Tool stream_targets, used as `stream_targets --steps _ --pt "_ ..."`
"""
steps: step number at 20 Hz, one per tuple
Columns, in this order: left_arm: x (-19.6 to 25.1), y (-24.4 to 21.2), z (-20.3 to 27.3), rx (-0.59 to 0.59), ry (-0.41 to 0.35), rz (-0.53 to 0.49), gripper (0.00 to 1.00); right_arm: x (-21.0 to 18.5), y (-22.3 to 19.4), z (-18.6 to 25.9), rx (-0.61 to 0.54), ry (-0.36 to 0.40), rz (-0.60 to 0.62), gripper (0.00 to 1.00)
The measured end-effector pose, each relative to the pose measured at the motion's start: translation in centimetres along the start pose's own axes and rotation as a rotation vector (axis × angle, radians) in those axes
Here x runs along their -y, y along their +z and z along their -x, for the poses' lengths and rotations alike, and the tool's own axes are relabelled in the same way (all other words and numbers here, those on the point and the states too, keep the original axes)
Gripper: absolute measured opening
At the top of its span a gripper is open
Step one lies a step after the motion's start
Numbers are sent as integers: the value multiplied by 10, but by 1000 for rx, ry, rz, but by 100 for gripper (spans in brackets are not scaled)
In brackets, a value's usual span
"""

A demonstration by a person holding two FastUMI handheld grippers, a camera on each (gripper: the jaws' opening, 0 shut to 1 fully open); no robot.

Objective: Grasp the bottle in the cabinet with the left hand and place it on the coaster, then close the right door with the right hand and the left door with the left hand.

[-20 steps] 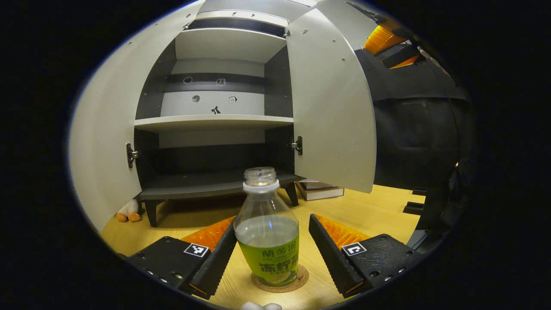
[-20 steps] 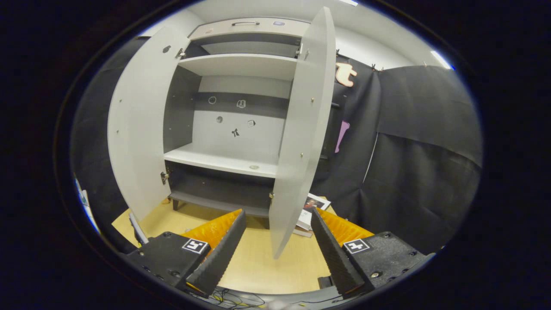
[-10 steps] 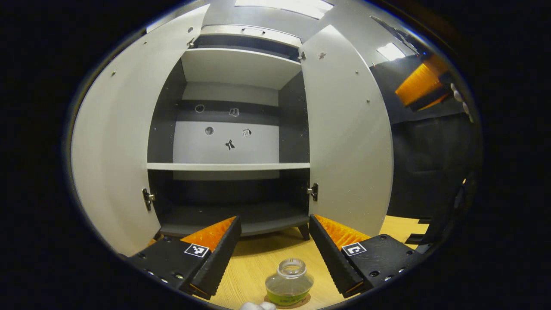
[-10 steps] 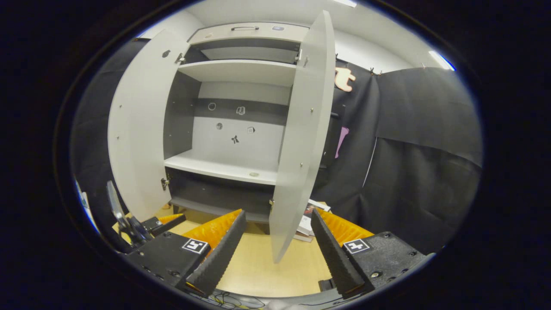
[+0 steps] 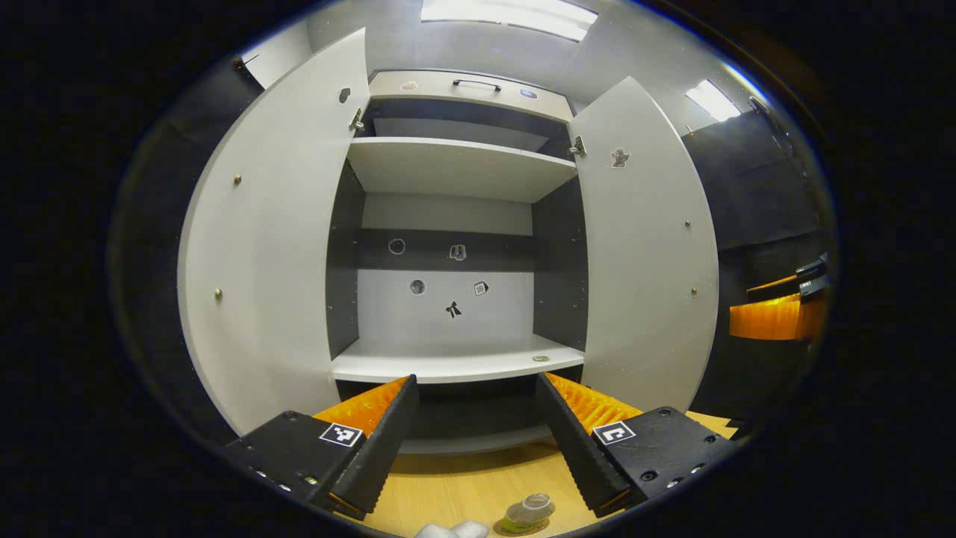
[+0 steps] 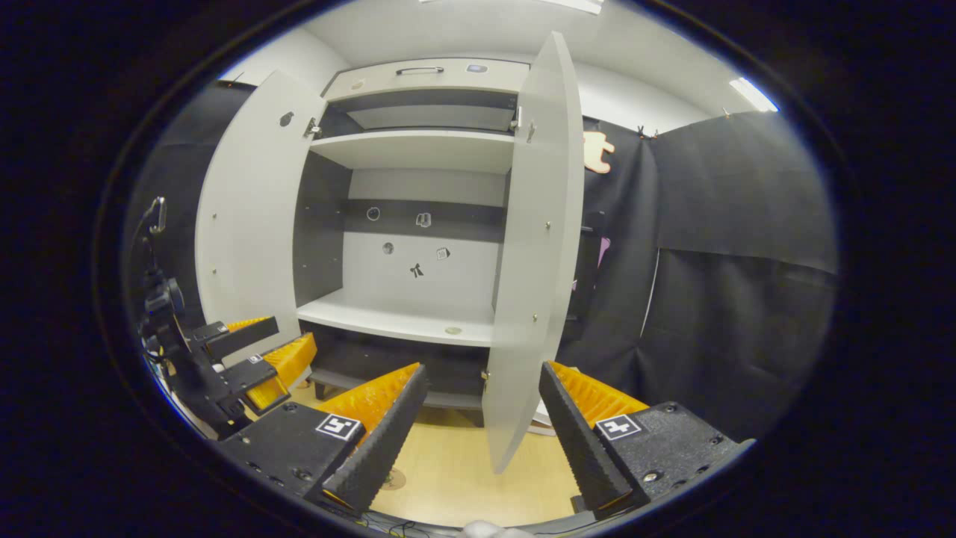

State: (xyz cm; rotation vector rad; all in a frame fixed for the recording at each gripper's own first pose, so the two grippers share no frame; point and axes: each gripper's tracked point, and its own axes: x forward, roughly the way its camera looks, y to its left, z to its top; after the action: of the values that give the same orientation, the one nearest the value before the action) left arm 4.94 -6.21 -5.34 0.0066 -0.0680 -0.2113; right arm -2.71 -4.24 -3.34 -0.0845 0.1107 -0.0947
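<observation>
The clear green-labelled bottle [image 5: 527, 512] stands on its round cork coaster [image 5: 515, 530] at six o'clock; both grey cabinet doors [image 6: 534, 246] remain unclosed; left tongs [image 5: 474, 441] and right tongs [image 6: 478, 433] are released.

Cabinet [image 5: 455, 246] straight ahead on the table [image 5: 463, 489], both doors swung out. Left door [image 5: 269, 246] at the left, right door [image 5: 642, 254] at the right, shelf [image 5: 455, 368] between them. Bottle [image 5: 529, 512] low in the left gripper view, on the table before the cabinet, under the left gripper [image 5: 474, 441]. Right gripper [image 6: 482, 441] before the right door's edge.
</observation>
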Motion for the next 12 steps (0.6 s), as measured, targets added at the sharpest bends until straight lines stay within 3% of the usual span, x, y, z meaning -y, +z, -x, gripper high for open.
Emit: stream_targets --steps 7,12 --pt "-52 24 59 -74 118 -31 96 3 10 -9 37 15 -62 99" --pt "-62 14 90 -128 182 -23 96 39 19 -10 48 -27 -70 99"
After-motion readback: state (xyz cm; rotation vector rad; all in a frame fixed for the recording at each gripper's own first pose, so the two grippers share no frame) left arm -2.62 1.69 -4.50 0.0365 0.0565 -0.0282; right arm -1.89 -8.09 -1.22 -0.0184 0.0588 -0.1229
